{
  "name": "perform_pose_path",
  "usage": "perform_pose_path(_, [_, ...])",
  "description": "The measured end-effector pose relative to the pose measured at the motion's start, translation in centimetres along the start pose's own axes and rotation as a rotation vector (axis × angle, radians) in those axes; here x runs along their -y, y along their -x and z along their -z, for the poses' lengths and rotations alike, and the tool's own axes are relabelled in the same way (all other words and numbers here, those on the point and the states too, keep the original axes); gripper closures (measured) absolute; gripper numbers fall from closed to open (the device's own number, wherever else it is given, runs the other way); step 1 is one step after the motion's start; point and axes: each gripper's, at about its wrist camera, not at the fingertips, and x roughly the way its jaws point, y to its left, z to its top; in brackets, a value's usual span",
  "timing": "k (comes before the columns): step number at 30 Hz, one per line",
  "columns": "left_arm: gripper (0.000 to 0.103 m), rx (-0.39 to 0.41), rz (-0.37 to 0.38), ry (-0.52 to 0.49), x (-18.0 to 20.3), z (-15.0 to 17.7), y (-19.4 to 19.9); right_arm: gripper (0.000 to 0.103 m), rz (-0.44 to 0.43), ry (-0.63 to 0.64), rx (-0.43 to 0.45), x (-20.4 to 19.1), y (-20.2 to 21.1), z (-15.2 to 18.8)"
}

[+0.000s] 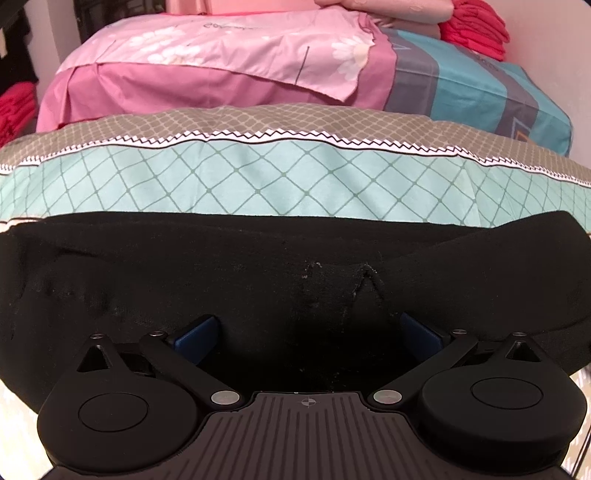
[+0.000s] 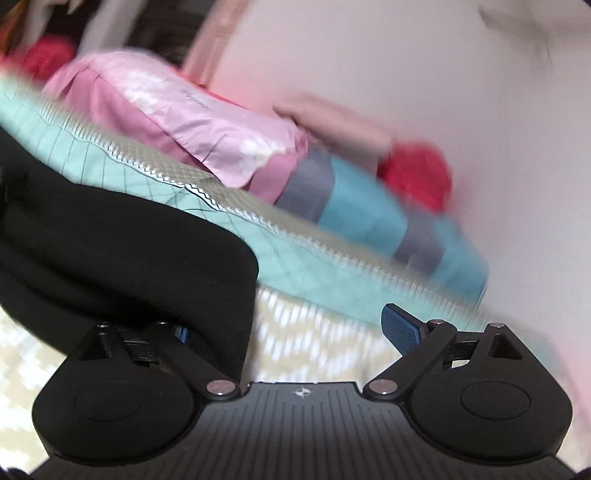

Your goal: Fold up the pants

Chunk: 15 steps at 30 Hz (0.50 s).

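Pants [image 1: 258, 280], black, lie across the near part of the bed, filling the lower half of my left view from edge to edge. Their far edge runs along a mint sheet [image 1: 295, 177] with a diamond grid, bordered by a white zigzag trim [image 1: 295, 137]. My left gripper [image 1: 308, 332] is spread wide, its blue pads [image 1: 197, 332] resting low against the black cloth with fabric bunched between them; a small peaked wrinkle [image 1: 365, 280] stands just ahead. No cloth is pinched.

Right view, blurred: my right gripper [image 2: 295, 325] is likewise spread wide and holds nothing. Its right pad [image 2: 400, 326] is clear above a pale patterned cover [image 2: 314, 332]; its left pad [image 2: 181, 333] is mostly hidden under the folded end of the pants [image 2: 129, 251], which shows a rounded corner at left of centre.

Background, both views: a pink pillow [image 1: 207, 59] with white flowers, a teal and grey striped pillow [image 1: 472, 85] beside it, and a stack of red cloth [image 1: 476, 27] against the wall [image 2: 406, 55].
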Motion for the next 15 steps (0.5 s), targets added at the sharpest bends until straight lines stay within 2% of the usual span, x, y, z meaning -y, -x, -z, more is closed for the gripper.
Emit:
perform_pose_path(2, [0.000, 0.003, 0.000, 0.003, -0.1, 0.1, -0.1, 0.021, -0.010, 0.190, 0.013, -2.8, 0.5, 0.6])
perform_pose_path(4, [0.000, -0.002, -0.002, 0.002, 0.0, 0.1, 0.0, 0.021, 0.017, 0.352, 0.079, -4.5, 1.1, 1.4])
perform_pose_path(6, [0.000, -0.013, -0.001, 0.002, 0.0, -0.2, 0.0, 0.020, -0.017, 0.348, 0.066, -3.6, 1.3, 1.0])
perform_pose_path(7, [0.000, -0.019, 0.000, 0.004, -0.1, -0.3, -0.1, 0.015, -0.050, 0.332, 0.066, -3.0, 1.8, 0.6])
perform_pose_path(9, [0.000, -0.029, 0.004, 0.005, -0.2, -0.5, -0.1, 0.012, -0.108, 0.327, 0.119, -1.7, 3.8, 0.4])
perform_pose_path(11, [0.000, -0.035, 0.010, 0.004, -0.2, -0.6, -0.2, 0.005, -0.157, 0.373, 0.163, -0.8, 5.6, 0.6])
perform_pose_path(15, [0.000, -0.046, 0.011, 0.004, -0.3, -0.8, -0.3, 0.005, -0.261, 0.447, 0.183, -0.4, 8.3, 1.3])
